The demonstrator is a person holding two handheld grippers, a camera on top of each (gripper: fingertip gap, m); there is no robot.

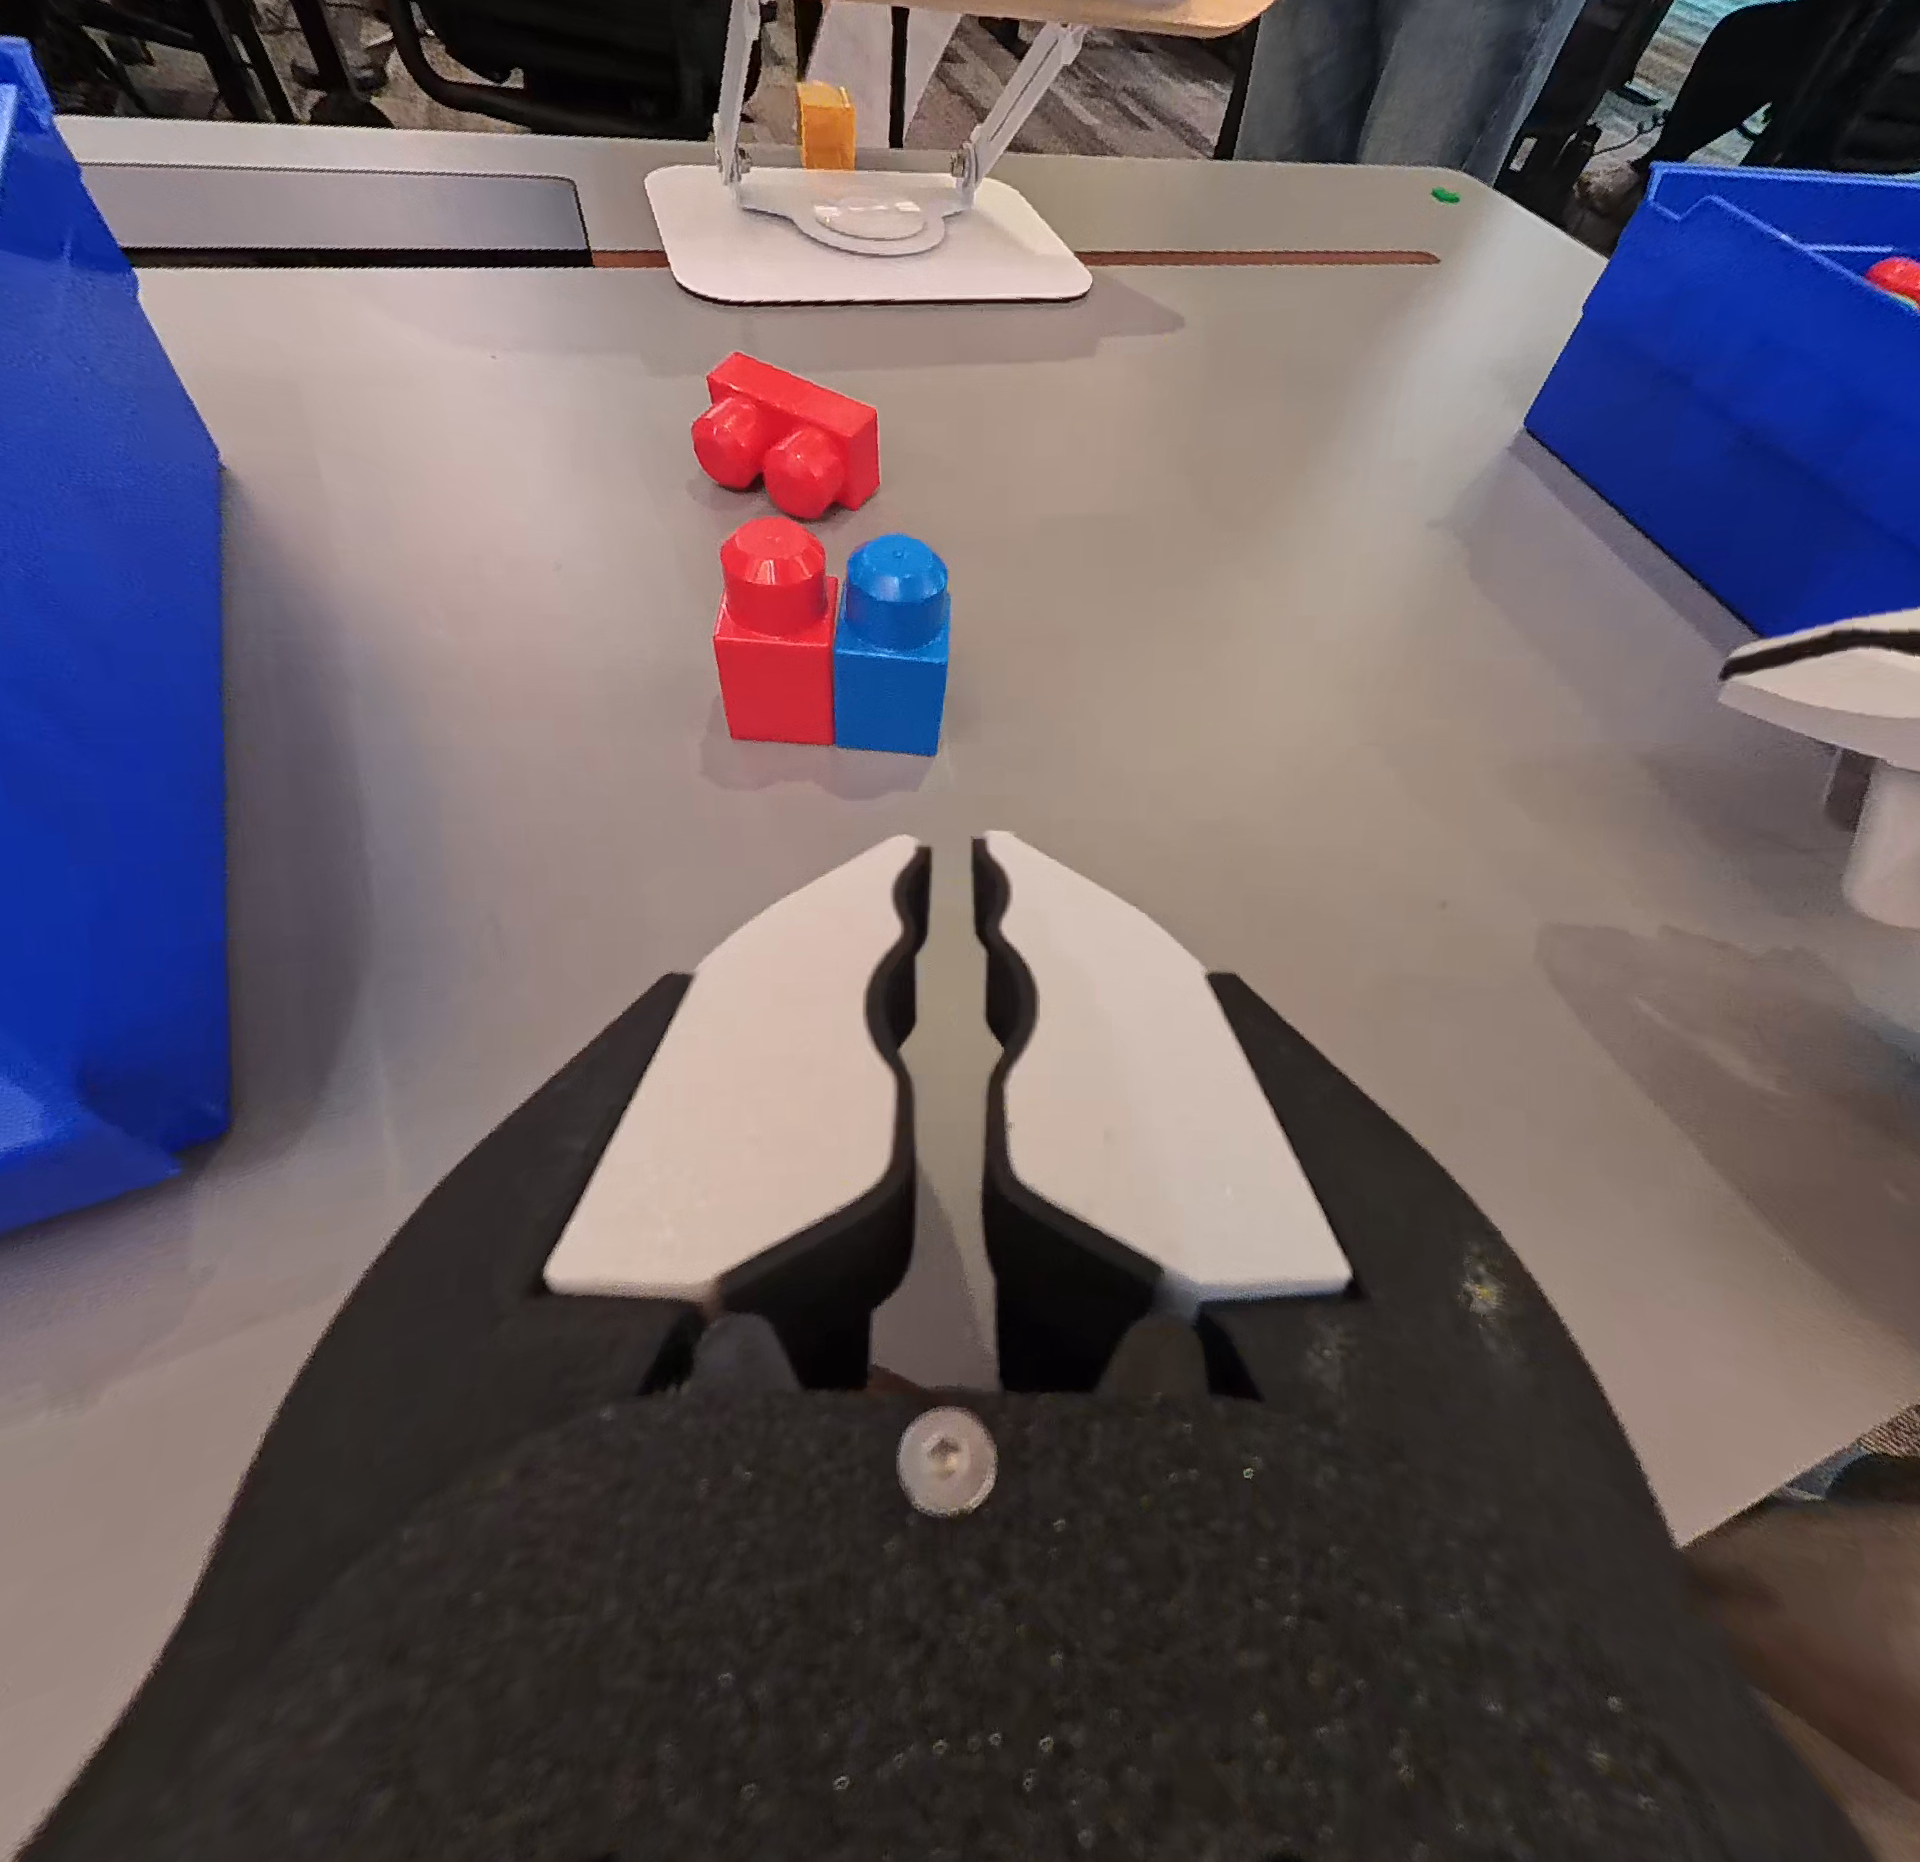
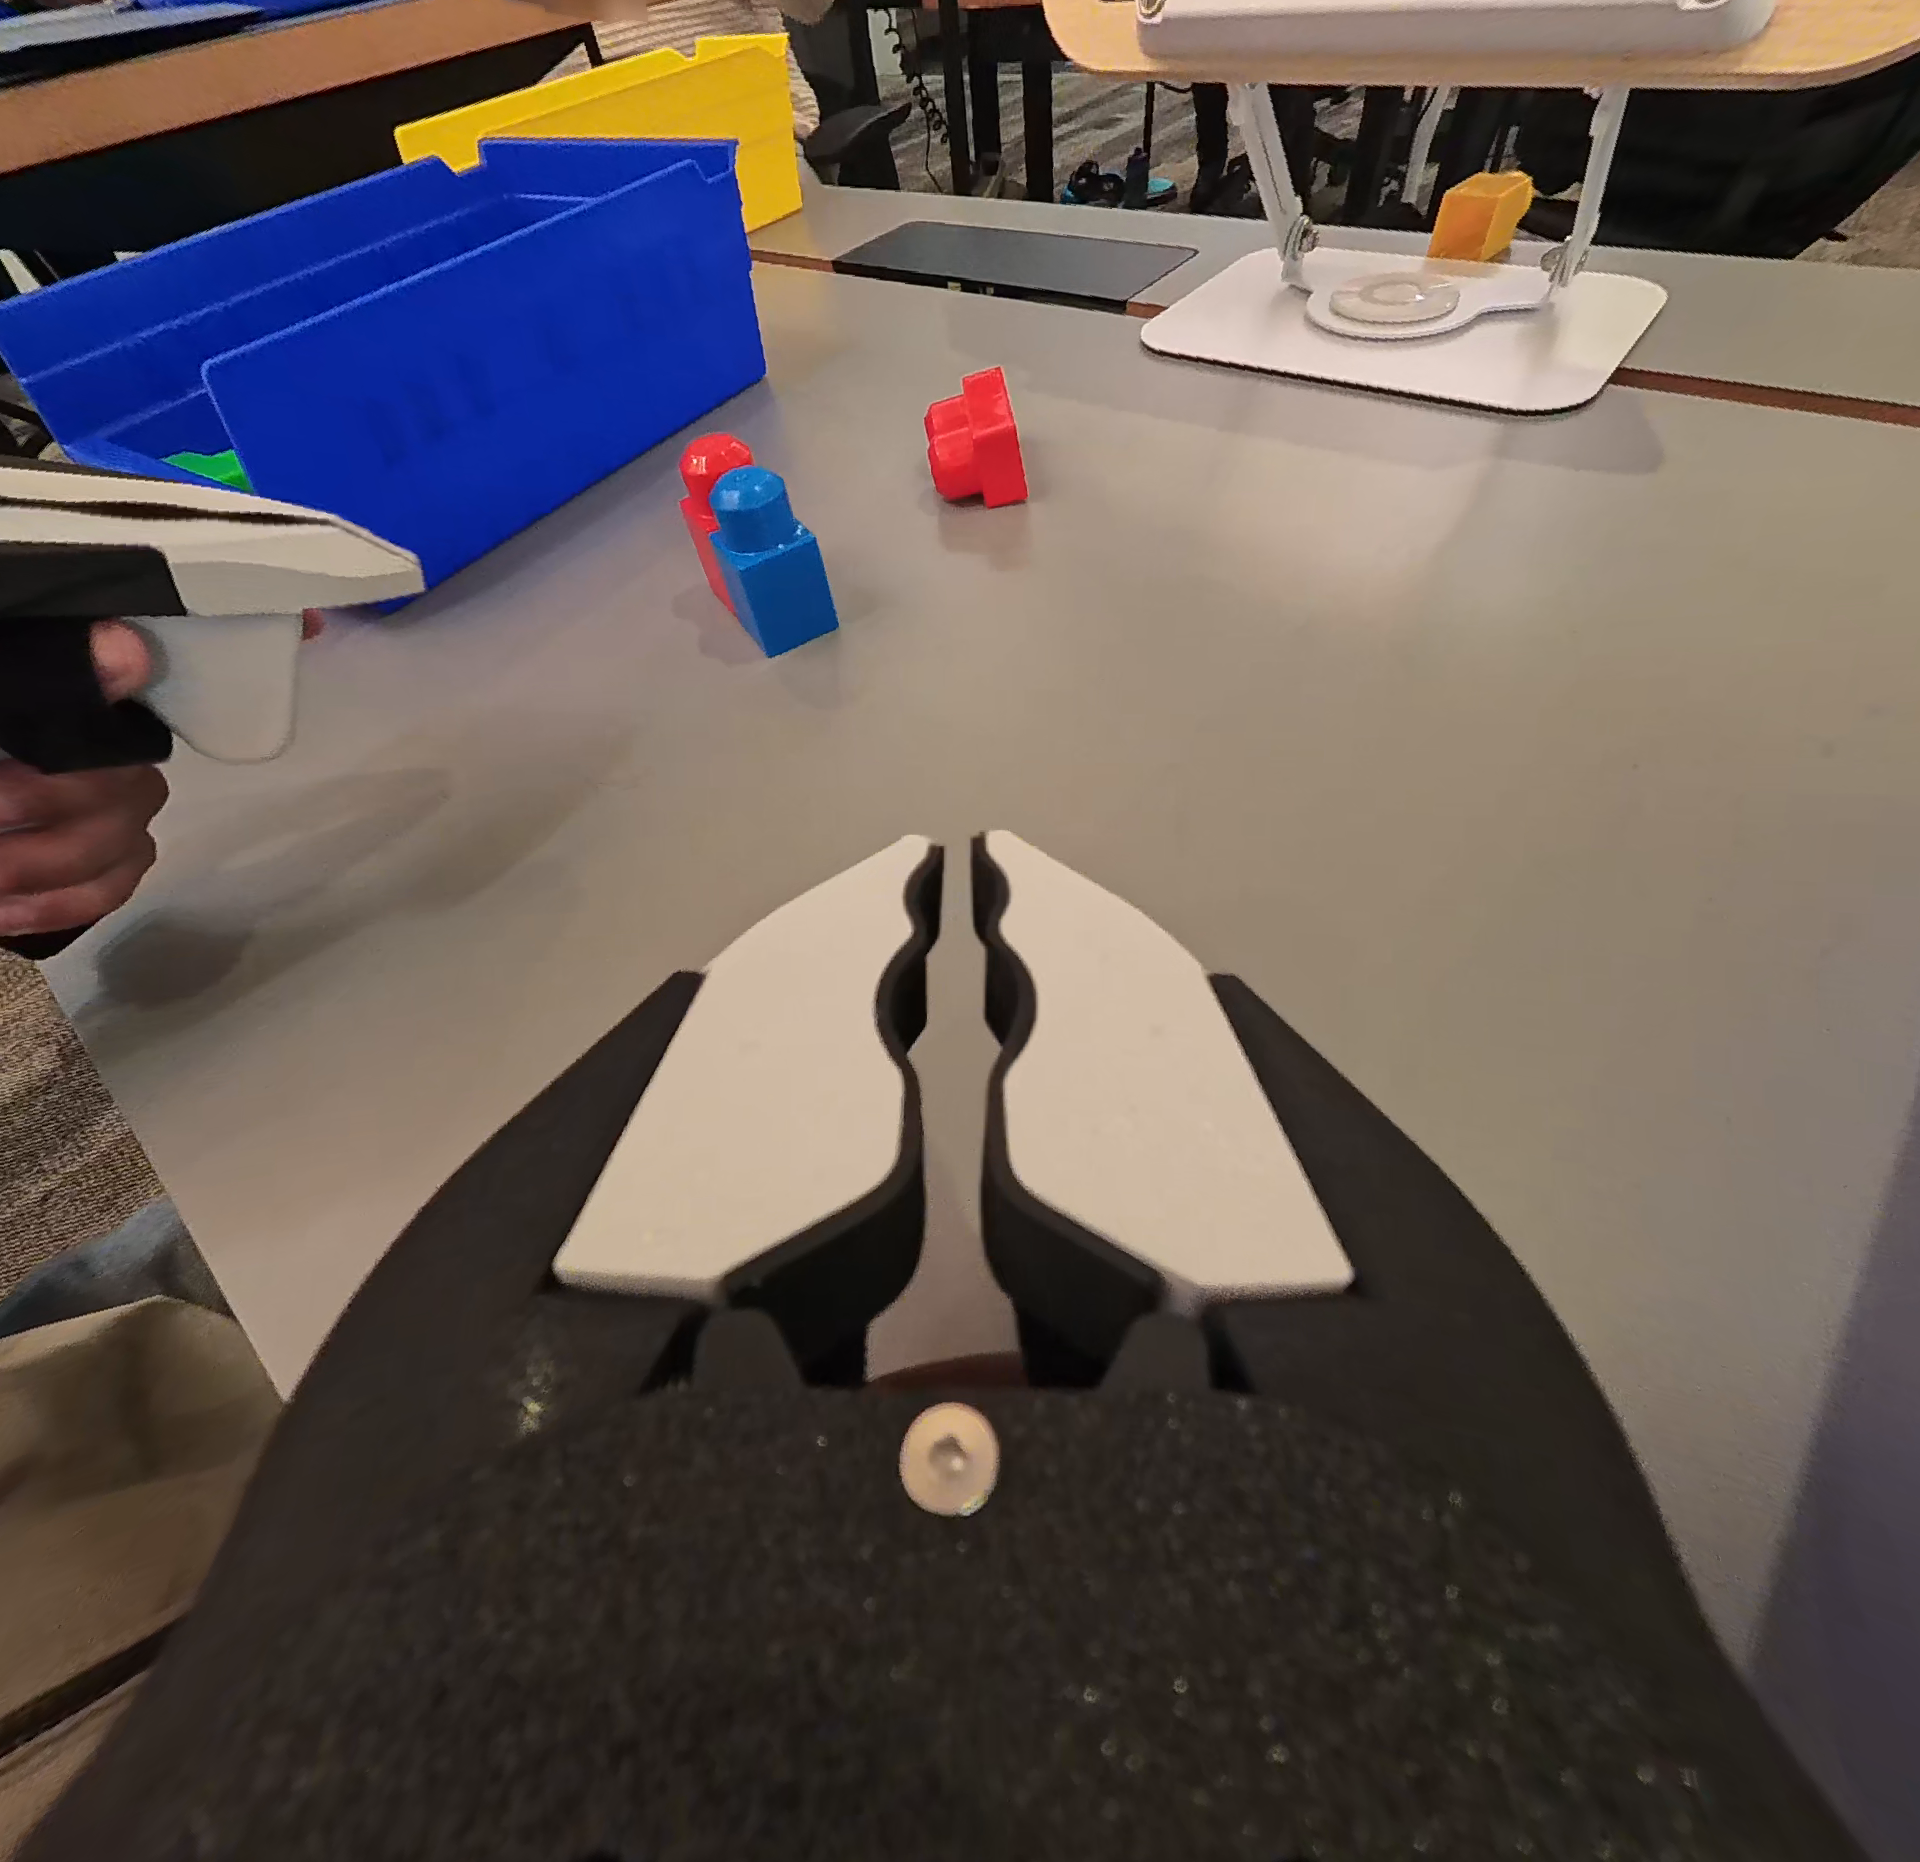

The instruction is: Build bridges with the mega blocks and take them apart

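Grey-fingered left gripper (image 1: 951, 846): nearly closed, a narrow gap, grasping nothing.
Right gripper (image 2: 957, 846): same.
Blocks: single red block (image 1: 774, 659) touching blue block (image 1: 891, 669), upright; two-stud red block (image 1: 792, 439) tipped just behind.
Writing: none legible.
Surface: grey table (image 1: 1247, 669), blue bins (image 1: 104, 669) at both sides.

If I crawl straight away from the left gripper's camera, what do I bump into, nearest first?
left gripper → red single block beside blue single block → red double block on its side → white stand base → orange block

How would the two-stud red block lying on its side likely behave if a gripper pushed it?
The two-stud red block looks like stiff, glossy plastic, so it would probably slide on the smooth table. Its round studs touch the surface, so it might rock or tip over.
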